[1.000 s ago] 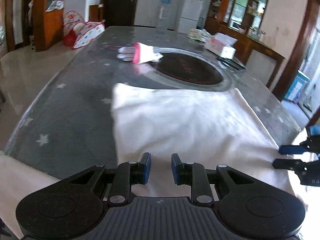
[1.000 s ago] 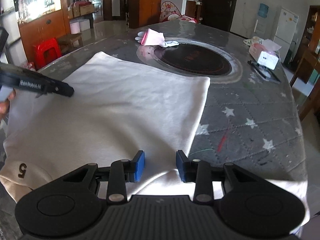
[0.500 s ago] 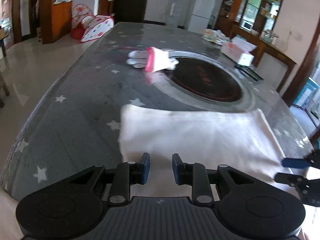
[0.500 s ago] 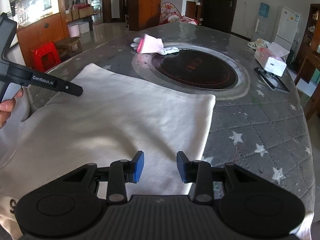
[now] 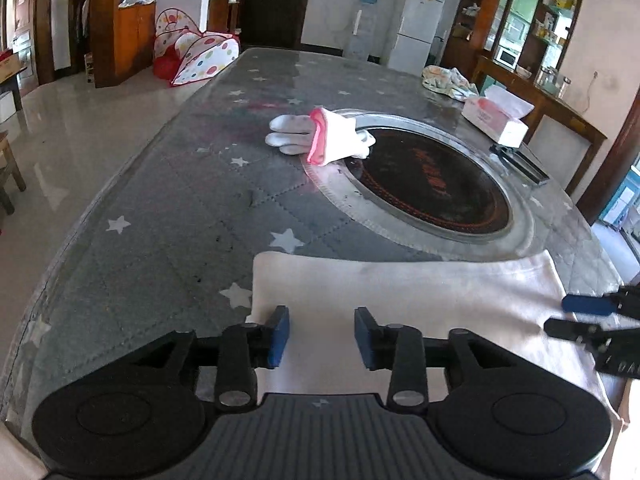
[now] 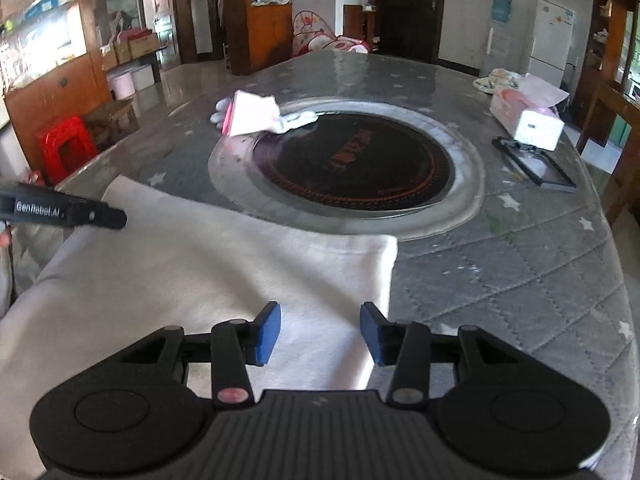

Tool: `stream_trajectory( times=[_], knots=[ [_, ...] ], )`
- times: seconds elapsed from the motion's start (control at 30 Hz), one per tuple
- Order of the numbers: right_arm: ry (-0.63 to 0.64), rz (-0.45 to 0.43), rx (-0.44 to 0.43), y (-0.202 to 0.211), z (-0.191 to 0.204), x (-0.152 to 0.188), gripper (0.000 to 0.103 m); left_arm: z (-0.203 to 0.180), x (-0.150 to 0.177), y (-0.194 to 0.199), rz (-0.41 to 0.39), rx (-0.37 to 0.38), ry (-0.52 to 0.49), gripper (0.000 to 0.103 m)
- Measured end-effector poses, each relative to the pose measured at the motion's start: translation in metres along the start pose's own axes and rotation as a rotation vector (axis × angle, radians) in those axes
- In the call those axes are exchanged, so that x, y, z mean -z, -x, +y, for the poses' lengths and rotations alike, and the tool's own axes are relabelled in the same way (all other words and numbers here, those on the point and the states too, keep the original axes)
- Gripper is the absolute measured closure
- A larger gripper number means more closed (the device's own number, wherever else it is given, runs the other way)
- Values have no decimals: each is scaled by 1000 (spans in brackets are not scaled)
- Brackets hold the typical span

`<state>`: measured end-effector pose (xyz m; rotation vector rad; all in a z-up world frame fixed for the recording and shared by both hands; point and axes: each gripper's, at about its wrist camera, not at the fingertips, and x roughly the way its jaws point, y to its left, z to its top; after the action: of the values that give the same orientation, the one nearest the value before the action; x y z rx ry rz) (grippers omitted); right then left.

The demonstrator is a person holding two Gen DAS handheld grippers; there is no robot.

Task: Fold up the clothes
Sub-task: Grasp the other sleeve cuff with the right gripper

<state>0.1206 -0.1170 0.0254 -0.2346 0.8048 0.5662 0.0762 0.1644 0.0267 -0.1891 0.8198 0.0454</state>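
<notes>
A white garment [image 5: 400, 292] lies flat on the grey star-patterned table [image 5: 180, 220], its far edge just short of the round dark hob. My left gripper [image 5: 322, 336] hovers over the garment's left part. Its jaws are opening, and the cloth lies under the blue pads without being pinched. My right gripper [image 6: 320, 332] stands over the garment [image 6: 200, 280] near its right edge. Its jaws are also opening and press on nothing. Each gripper shows in the other's view, the right gripper [image 5: 592, 316] at the right and the left gripper [image 6: 68, 212] at the left.
A round dark hob [image 5: 432, 184] is set into the table beyond the garment. White and pink gloves [image 5: 320, 140] lie at its left rim. A tissue box [image 5: 496, 120] and a flat black frame [image 5: 520, 164] sit at the far right. The table's left edge [image 5: 80, 232] drops to the floor.
Both grippers moved forward over the garment toward its far edge by the hob. Both pairs of jaws, narrow before, now stand wider apart.
</notes>
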Motion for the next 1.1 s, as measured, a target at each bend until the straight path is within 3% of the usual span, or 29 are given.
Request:
stream_trajectory(
  times=[0.17,0.37,0.63,0.9,1.1],
  knots=[
    [-26,-24,40,33,-15,18,53,-18,16,22,-13,28,-52,54],
    [-97,-28,158,85,-39,69,50,-55,51,59,-27,78,-155,46],
    [-192,-22,280,128,-67,129,50,-103,101,91,-4,141,-252,44],
    [-357,-53,390,136,-109,152,50,-132,124,103,19,182,-301,40],
    [-431,-61,386,129,-129,159,54,-148,133,104,25,191,-345,40]
  ],
)
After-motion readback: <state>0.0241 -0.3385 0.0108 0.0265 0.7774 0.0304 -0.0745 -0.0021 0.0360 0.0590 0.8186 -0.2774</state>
